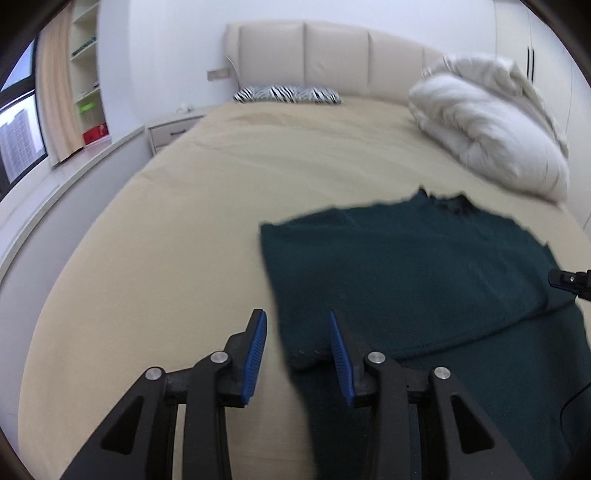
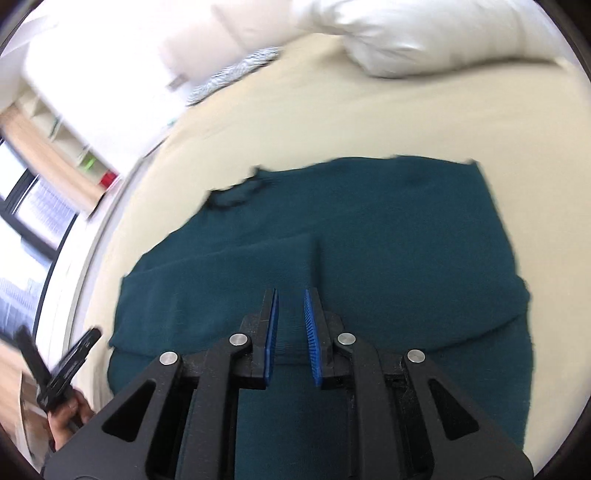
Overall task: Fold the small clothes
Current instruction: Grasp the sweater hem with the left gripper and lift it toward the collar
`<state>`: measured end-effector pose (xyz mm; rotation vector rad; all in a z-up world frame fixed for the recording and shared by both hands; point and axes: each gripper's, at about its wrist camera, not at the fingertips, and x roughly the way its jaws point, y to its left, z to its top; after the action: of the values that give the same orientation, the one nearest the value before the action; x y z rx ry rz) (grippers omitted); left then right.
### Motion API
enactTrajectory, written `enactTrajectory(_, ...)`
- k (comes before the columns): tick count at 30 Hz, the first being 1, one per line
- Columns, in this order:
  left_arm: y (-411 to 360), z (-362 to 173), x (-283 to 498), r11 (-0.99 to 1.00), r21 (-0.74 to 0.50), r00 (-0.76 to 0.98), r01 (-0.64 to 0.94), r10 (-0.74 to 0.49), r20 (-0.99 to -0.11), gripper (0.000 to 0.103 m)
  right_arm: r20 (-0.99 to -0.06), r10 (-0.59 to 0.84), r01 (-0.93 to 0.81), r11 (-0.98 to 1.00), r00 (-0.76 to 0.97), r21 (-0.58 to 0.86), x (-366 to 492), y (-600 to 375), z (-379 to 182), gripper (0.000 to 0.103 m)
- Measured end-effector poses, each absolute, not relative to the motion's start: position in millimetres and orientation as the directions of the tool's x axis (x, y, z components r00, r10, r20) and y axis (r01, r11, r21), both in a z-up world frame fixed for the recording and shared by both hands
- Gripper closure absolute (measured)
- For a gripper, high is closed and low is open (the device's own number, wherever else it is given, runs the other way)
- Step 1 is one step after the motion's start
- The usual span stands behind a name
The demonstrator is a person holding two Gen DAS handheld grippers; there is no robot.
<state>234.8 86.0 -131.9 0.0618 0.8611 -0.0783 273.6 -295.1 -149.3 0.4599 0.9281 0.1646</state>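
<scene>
Shelving [image 1: 86, 66] by the window held the only stored goods: a red box [image 1: 95, 133] at the bottom, something bright green [image 1: 86, 107] above it, other contents too small to tell. Dark teal garment [image 1: 424, 280] lay spread on the beige bed sheet [image 1: 221, 184], neckline towards the headboard [image 1: 332, 59], lower part folded over itself. Left gripper [image 1: 297, 325] was released, blue pads [image 1: 255, 354] apart, the garment's left edge rising blurred between them with no pad pressing on it. Right gripper [image 2: 290, 306] hung over the garment's [image 2: 369, 229] folded middle, jaws parted by a narrow gap, knit visible through it but nothing pinched; whether the tips touched the cloth could not be told. Left view alone gave the headboard clearly, a zebra-striped pillow [image 1: 288, 94] against it, a bedside drawer unit [image 1: 173, 131], curtain [image 1: 55, 92] and the white duvet [image 1: 487, 122] heaped at the far right, plus a sliver of the other gripper at its right edge. Right view alone showed the garment's right edge [image 2: 491, 206] lying on the sheet [image 2: 332, 110], a seam line running up from the jaws, and a hand [image 2: 68, 417] gripping the left gripper's body at lower left; the duvet [image 2: 406, 33] there was overexposed
</scene>
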Motion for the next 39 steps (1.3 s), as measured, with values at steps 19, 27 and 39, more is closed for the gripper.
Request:
enactTrajectory(19, 145, -104, 69, 0.951, -0.302, 0.609, 0.073, -0.282, -0.742, 0.037, -0.679, 0.304, 0.153, 0.837, 0.668, 0.525, 82, -368, -135, 0.065)
enactTrajectory(27, 159, -134, -5, 0.855, -0.519, 0.474, 0.015, -0.463, -0.749, 0.037, -0.696, 0.341, 0.175, 0.812, 0.632, 0.557, -8, -374, -151, 0.064)
enactTrajectory(39, 155, -162, -26, 0.7, -0.714, 0.315, -0.013, -0.675, -0.667, 0.039, -0.706, 0.387, 0.229, 0.76, 0.593, 0.608, -68, -405, -157, 0.044)
